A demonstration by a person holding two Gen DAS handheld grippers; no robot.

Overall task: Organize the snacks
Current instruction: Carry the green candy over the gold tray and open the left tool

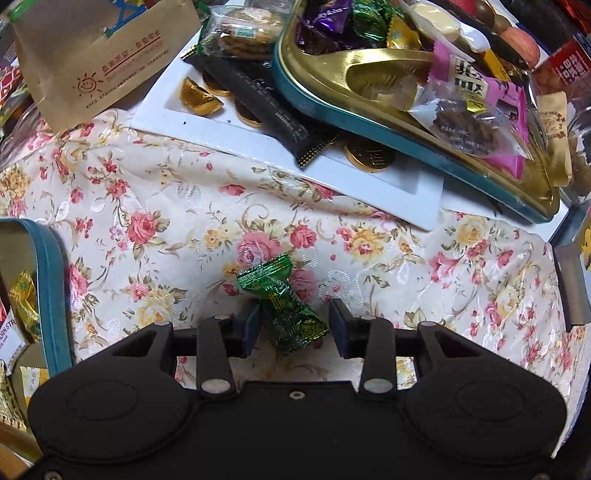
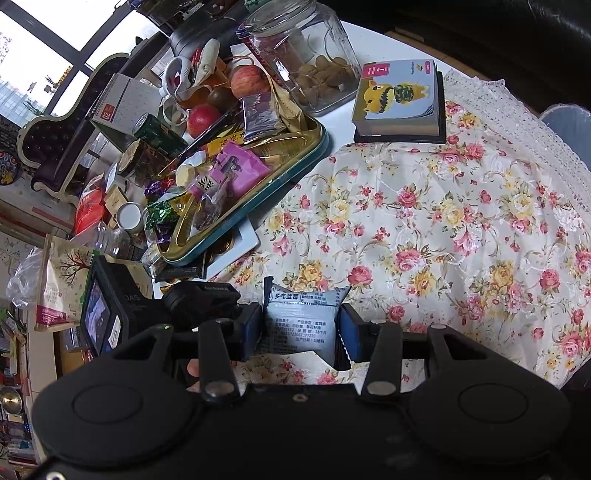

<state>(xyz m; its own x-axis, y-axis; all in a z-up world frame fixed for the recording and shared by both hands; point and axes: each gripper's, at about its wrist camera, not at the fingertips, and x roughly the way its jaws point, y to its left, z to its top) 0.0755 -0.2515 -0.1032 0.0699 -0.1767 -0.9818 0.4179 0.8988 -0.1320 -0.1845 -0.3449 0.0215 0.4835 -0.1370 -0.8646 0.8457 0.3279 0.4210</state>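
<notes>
Your left gripper (image 1: 293, 325) points down at the floral tablecloth (image 1: 369, 258) with its 2 jaws standing wide. A green foil-wrapped candy (image 1: 284, 306) lies on the cloth between them, up against the left pad and clear of the right one, so it is not clamped.

Your right gripper (image 2: 301, 328) holds a small white-and-blue snack packet (image 2: 301, 325) printed with black text; both blue pads press its sides and its top edge sticks up past the fingertips.

Beyond the candy, in the left wrist view, a white rectangular tray (image 1: 258, 136) carries gold foil coins (image 1: 369, 157) and a black wrapped bar (image 1: 269, 110). A gold tin with a teal rim (image 1: 369, 125) rests partly on that tray and is piled with mixed wrapped sweets, among them a pink packet (image 1: 476, 88) and purple-wrapped chocolates (image 1: 325, 18). A brown paper bag (image 1: 99, 59) stands at the upper left. At the left edge, a second teal-rimmed tin (image 1: 55, 280) holds more wrapped snacks.

In the right wrist view, a glass jar (image 2: 306, 62) of pale round snacks and a card box with a yellow cartoon figure (image 2: 399, 96) sit past the tin.
</notes>
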